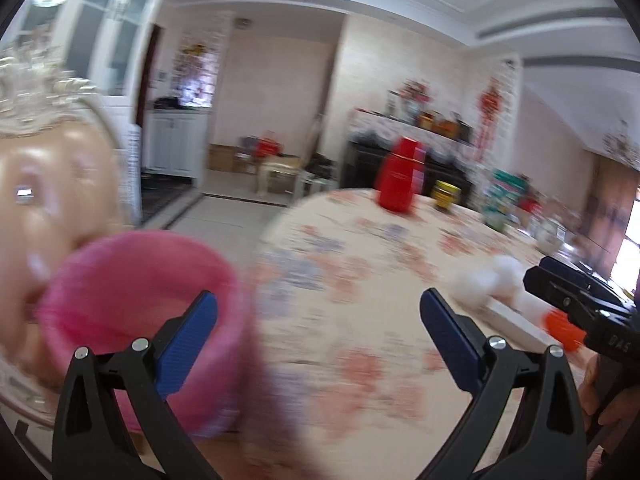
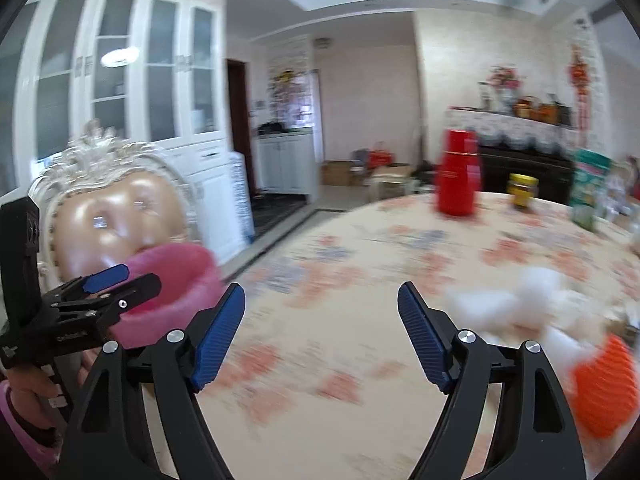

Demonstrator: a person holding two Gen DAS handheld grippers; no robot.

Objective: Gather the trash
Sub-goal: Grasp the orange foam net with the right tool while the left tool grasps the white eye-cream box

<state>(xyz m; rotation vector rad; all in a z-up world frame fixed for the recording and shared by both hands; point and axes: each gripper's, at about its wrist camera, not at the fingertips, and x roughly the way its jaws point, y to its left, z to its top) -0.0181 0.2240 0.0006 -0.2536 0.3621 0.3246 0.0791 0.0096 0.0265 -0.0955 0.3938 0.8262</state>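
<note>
Both the left hand-held gripper (image 1: 318, 316) and right hand-held gripper (image 2: 321, 312) are gaping wide and empty over the floral worktop (image 2: 360, 280), with the pink bin (image 1: 136, 280) sitting left, crumpled white tissues (image 2: 532, 300) lying right, and a red flask (image 2: 456, 172) standing beyond.

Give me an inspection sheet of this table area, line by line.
Surface: round table under a floral cloth.
Job's things: white crumpled tissues; pink bin at the table's edge.
Clutter: red flask, yellow-lidded jar, orange ribbed object.
Grippers: left gripper and right gripper both open, nothing between the fingers.
Cables: nothing seen.
Surroundings: ornate chair, white cabinet.
</note>
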